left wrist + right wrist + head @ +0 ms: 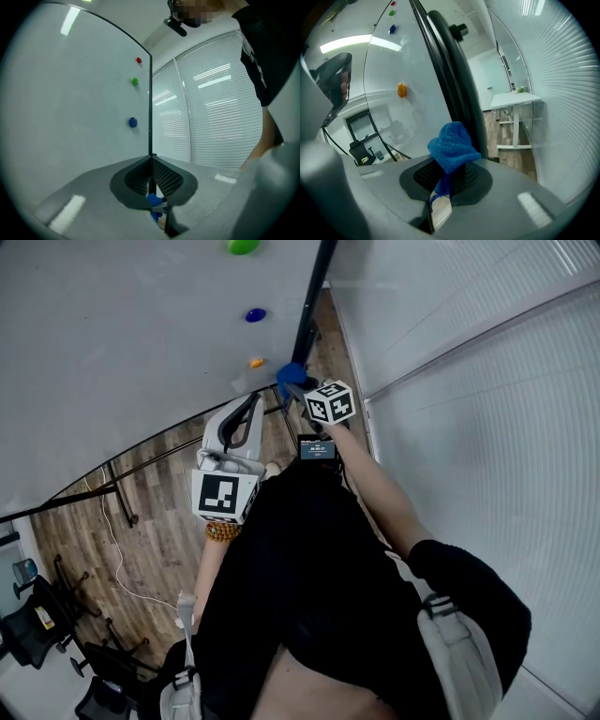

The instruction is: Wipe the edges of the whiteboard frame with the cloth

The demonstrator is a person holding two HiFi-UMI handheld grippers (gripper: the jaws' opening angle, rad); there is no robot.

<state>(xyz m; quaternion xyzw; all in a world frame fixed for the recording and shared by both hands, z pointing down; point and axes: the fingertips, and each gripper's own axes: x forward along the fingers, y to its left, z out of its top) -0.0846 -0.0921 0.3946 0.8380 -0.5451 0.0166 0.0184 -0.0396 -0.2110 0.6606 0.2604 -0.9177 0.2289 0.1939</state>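
Observation:
The whiteboard (112, 343) fills the upper left of the head view, with its black right frame edge (315, 296) running down to the blue cloth (290, 378). My right gripper (300, 390) is shut on that cloth, and its marker cube sits just below. In the right gripper view the bunched cloth (453, 146) sticks up from the right gripper (450, 169) and rests against the black frame (447, 75). My left gripper (251, 401) hangs shut and empty, left of the cloth. In the left gripper view the left gripper (151, 163) points along the frame edge (150, 93), with the cloth (154, 201) showing below.
Coloured magnets sit on the board: green (243, 246), blue (255, 315), orange (256, 363). White blinds (487, 427) form a wall close on the right. Office chairs (28, 620) and the board's stand legs (117, 498) are on the wood floor; a white desk (513, 101) stands beyond.

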